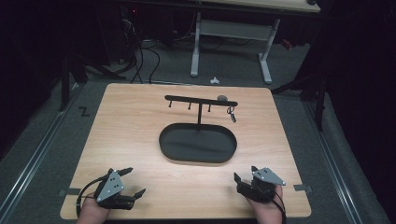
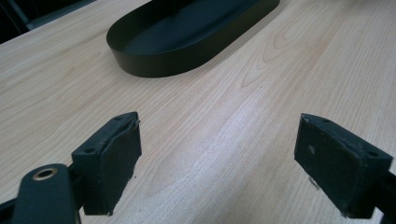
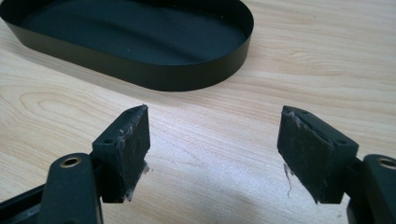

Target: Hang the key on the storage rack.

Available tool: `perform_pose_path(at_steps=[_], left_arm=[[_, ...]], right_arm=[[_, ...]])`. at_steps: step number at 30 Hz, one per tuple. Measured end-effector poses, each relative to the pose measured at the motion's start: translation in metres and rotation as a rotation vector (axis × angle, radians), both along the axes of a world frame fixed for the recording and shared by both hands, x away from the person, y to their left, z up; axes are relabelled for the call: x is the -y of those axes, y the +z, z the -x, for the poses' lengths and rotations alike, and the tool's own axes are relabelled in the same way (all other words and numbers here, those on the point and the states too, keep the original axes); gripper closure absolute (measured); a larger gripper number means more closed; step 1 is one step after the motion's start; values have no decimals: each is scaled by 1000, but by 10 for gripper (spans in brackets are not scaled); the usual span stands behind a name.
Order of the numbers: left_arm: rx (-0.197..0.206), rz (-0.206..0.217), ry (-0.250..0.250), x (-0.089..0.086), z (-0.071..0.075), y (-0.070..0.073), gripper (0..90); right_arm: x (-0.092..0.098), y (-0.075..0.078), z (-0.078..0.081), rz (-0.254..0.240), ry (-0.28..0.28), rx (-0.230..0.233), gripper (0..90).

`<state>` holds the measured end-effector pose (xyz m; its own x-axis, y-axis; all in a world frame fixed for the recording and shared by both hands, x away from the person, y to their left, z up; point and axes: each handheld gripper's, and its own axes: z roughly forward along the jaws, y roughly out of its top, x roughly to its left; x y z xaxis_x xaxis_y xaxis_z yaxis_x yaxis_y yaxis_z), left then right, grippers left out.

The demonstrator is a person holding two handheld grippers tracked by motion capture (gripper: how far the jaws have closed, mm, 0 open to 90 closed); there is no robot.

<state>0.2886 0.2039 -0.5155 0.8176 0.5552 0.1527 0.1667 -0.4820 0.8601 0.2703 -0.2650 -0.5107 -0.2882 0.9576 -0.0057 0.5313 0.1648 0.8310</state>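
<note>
- The oval black tray (image 1: 180,154) is taken as the landmark; it is seen in the high view at the middle of the wooden table (image 1: 135,121).
- A black T-shaped hanger stand (image 1: 200,103) is seen in the high view rising from the tray's far rim, with small pegs under its crossbar.
- A keyring (image 1: 231,113) is seen hanging below the crossbar's right end, beyond the tray's far right rim; a small round grey object (image 1: 222,98) rests on top of that end. Neither is shown in the gripper views.
- The left gripper (image 1: 131,183) is held near the table's front edge, well apart from the tray's near left end. Its jaws are spread wide with nothing between them.
- The right gripper (image 1: 243,176) is held near the front edge, well apart from the tray's near right end. Its jaws are likewise spread wide and unloaded.
- In the left gripper view, worn black pads (image 2: 122,158) and bare wood grain are shown, with the tray's wall ahead.
- In the right gripper view, frayed pads (image 3: 135,148) are shown, and the tray's interior is seen to be bare.
</note>
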Motion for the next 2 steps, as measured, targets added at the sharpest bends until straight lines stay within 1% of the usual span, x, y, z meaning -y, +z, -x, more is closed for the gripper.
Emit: perform_pose_path(at_steps=[2], left_arm=[[0,1,-1,0,0,0,153]], right_arm=[[0,0,-1,6,0,4,258]])
